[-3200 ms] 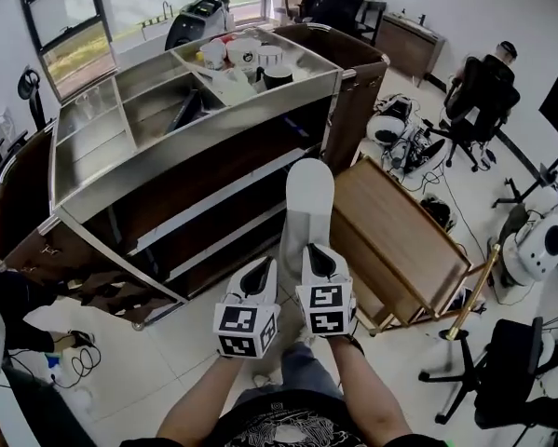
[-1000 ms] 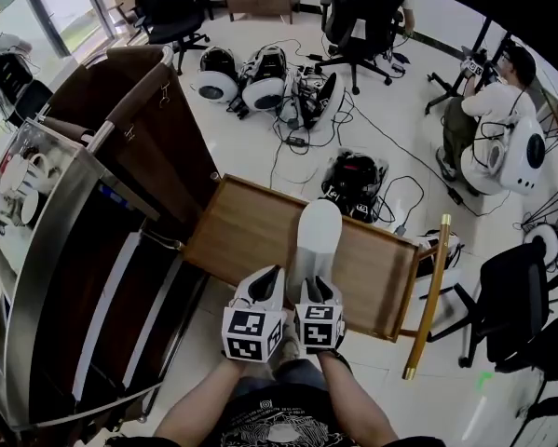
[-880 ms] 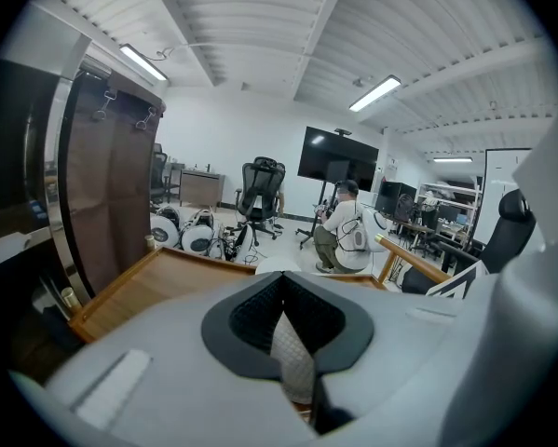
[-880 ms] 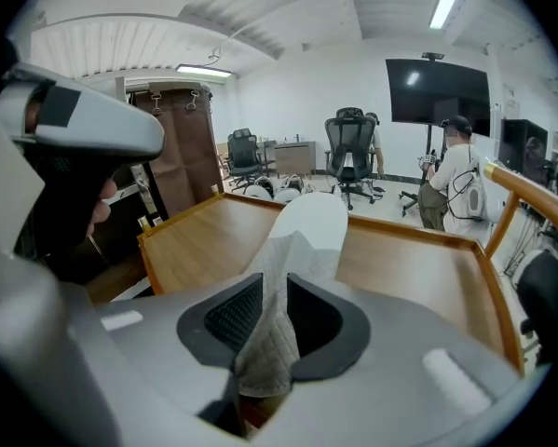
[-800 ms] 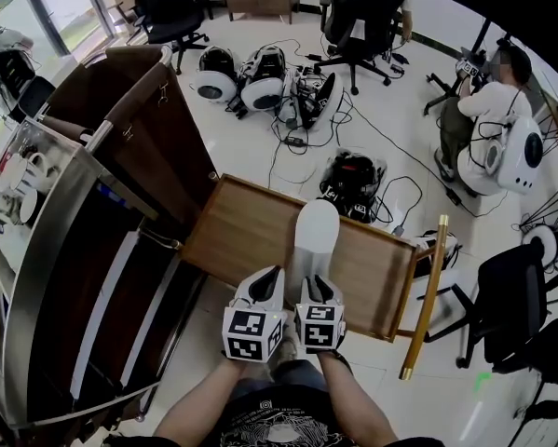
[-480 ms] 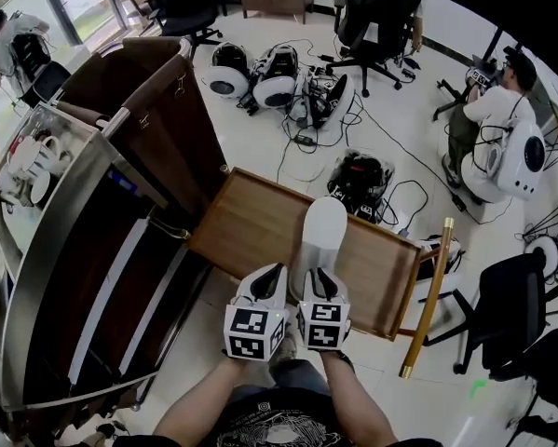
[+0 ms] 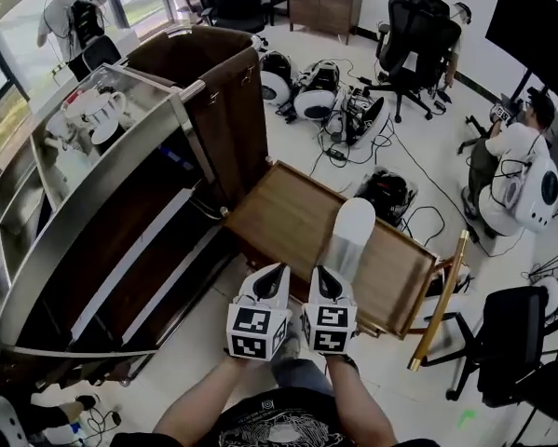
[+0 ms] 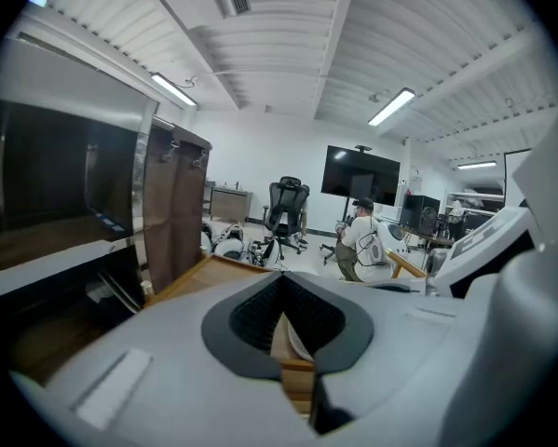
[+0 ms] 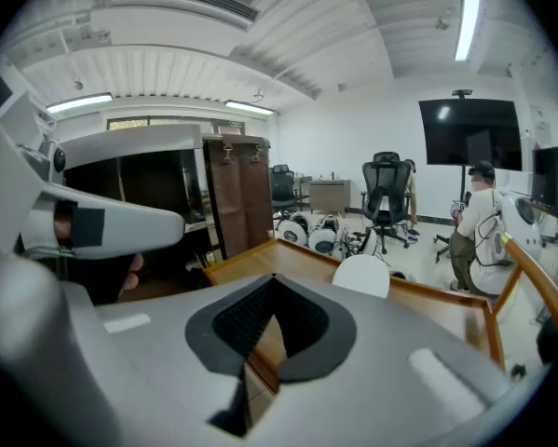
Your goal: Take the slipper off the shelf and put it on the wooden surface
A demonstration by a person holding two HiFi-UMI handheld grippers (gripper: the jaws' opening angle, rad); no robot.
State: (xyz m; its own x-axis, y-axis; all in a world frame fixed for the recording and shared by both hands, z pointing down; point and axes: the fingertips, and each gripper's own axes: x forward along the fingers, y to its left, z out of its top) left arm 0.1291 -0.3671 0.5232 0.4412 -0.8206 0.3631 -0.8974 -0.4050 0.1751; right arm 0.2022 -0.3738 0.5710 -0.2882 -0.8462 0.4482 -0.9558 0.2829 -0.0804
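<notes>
The white slipper (image 7: 351, 231) lies flat on the wooden surface (image 7: 288, 217), toe pointing away from me. My right gripper (image 7: 321, 274) sits just behind its heel with jaws shut and nothing between them. In the right gripper view, the slipper (image 9: 360, 276) rests on the wood (image 9: 288, 254) beyond the closed right gripper (image 9: 274, 291). My left gripper (image 7: 277, 270) hangs beside it at the wood's near edge, also shut and empty. The left gripper view shows the wooden top (image 8: 213, 273) past the left gripper (image 8: 283, 287). The steel-and-brown shelf unit (image 7: 120, 203) stands to the left.
Cups and dishes (image 7: 92, 110) sit on top of the shelf unit. A brass-coloured post (image 7: 439, 296) slants at the wooden surface's right corner. Office chairs (image 7: 418, 31), white devices and cables (image 7: 339, 110) crowd the floor behind, and a seated person (image 7: 516, 152) is at right.
The slipper has come from near the shelf to rest on the wooden surface. My view has swung so the shelf unit fills more of the left side. Both grippers stay side by side.
</notes>
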